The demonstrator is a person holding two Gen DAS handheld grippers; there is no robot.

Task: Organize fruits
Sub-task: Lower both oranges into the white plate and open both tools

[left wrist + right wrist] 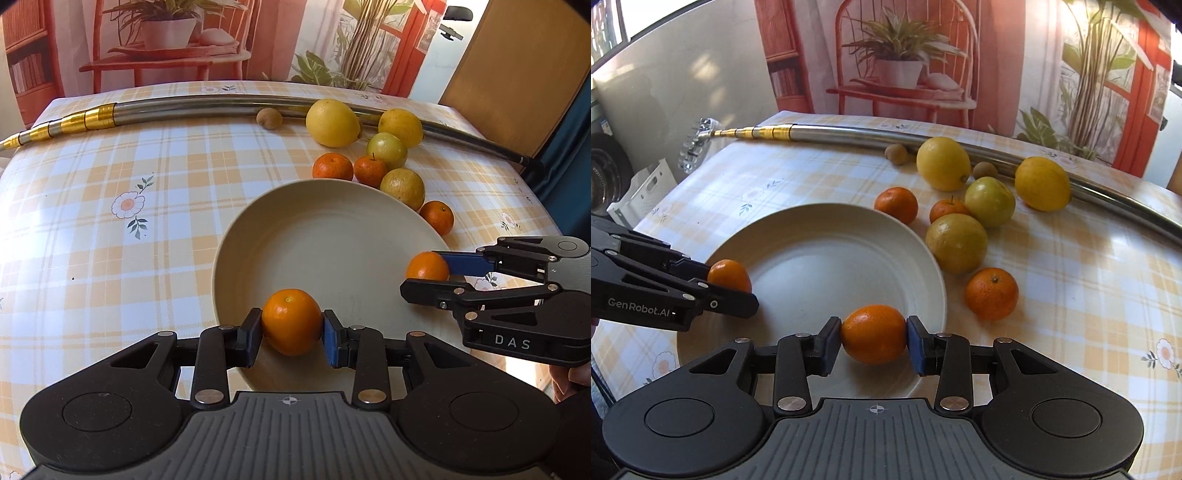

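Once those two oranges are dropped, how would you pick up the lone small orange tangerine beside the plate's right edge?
Grip the small orange tangerine across its widest middle, from above: it sits stem-up, clear of the cream plate, with open cloth on its right.

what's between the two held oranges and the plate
Nothing visible. The left hand-held gripper holds its orange over the plate's near rim; the right hand-held gripper's orange is above its bare edge.

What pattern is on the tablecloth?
Orange-and-white plaid tablecloth with small daisy flowers; clearest in the left wrist view.
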